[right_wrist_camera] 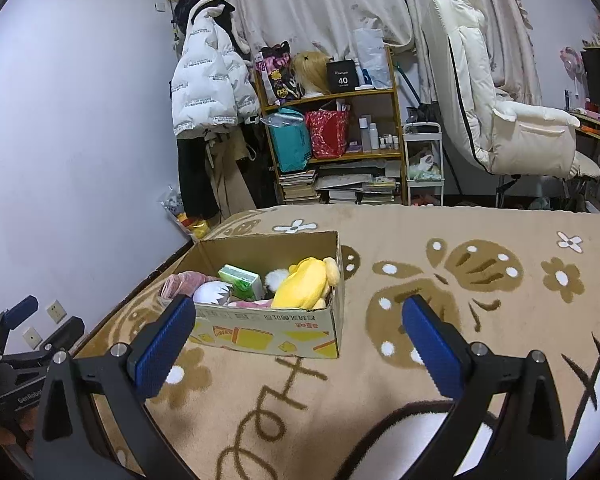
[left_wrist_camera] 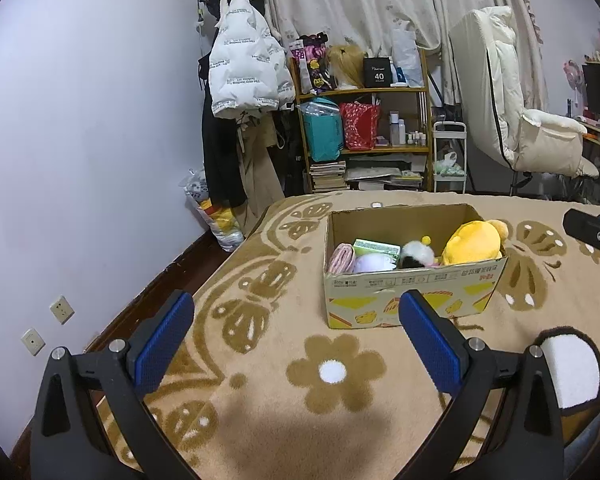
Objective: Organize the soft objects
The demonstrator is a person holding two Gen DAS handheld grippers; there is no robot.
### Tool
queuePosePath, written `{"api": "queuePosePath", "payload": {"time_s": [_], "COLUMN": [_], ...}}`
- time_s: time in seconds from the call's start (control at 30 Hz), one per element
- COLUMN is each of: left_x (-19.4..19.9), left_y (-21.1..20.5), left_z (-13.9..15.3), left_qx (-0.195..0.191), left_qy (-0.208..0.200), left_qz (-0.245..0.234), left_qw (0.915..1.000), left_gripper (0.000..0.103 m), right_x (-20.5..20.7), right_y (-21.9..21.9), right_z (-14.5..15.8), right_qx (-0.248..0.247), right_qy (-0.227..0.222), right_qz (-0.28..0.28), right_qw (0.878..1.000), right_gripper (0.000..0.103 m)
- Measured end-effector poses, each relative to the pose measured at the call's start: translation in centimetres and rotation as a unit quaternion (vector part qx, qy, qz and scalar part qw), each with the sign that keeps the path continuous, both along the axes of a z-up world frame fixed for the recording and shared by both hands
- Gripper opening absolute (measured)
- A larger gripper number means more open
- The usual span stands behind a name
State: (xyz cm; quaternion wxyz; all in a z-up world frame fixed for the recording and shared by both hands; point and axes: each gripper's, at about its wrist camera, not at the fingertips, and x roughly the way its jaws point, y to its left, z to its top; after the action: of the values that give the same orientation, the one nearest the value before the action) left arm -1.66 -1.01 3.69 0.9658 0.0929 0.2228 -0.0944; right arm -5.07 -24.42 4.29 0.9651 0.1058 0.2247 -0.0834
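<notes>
A cardboard box [left_wrist_camera: 412, 292] stands on the tan patterned blanket [left_wrist_camera: 284, 344]; it also shows in the right wrist view [right_wrist_camera: 268, 332]. Inside lie a yellow plush [left_wrist_camera: 474, 242] [right_wrist_camera: 306, 284], a black-and-white plush [left_wrist_camera: 416, 258], a green pack [left_wrist_camera: 376, 249] [right_wrist_camera: 242, 280], a pink rolled cloth [left_wrist_camera: 341, 258] [right_wrist_camera: 184, 282] and a pale round plush [left_wrist_camera: 370, 263] [right_wrist_camera: 214, 292]. My left gripper [left_wrist_camera: 296, 316] is open and empty, held in front of the box. My right gripper [right_wrist_camera: 298, 320] is open and empty, near the box's front right corner.
The bed's left edge drops to a dark floor by the wall [left_wrist_camera: 80, 160]. Beyond the bed stand a shelf unit [left_wrist_camera: 364, 120], hanging coats [left_wrist_camera: 244, 72] and a white padded chair [left_wrist_camera: 512, 120]. The other gripper shows at the right edge of the left wrist view [left_wrist_camera: 592, 232] and lower left of the right wrist view [right_wrist_camera: 16, 344].
</notes>
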Motion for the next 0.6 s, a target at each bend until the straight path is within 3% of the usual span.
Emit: {"api": "queuePosePath", "payload": {"time_s": [0.6], "left_x": [-0.3], "left_y": [0.2], "left_z": [-0.1], "left_qx": [-0.006], "left_qy": [0.005], "left_qz": [-0.001], "left_qw": [1.0], "left_gripper": [0.101], "right_x": [0.2], "right_y": [0.5], "right_z": [-1.3], "right_qx": [0.0], "right_qy": [0.017], "right_qz": [0.007], "right_qw": [1.0], "right_gripper": [0.103]}}
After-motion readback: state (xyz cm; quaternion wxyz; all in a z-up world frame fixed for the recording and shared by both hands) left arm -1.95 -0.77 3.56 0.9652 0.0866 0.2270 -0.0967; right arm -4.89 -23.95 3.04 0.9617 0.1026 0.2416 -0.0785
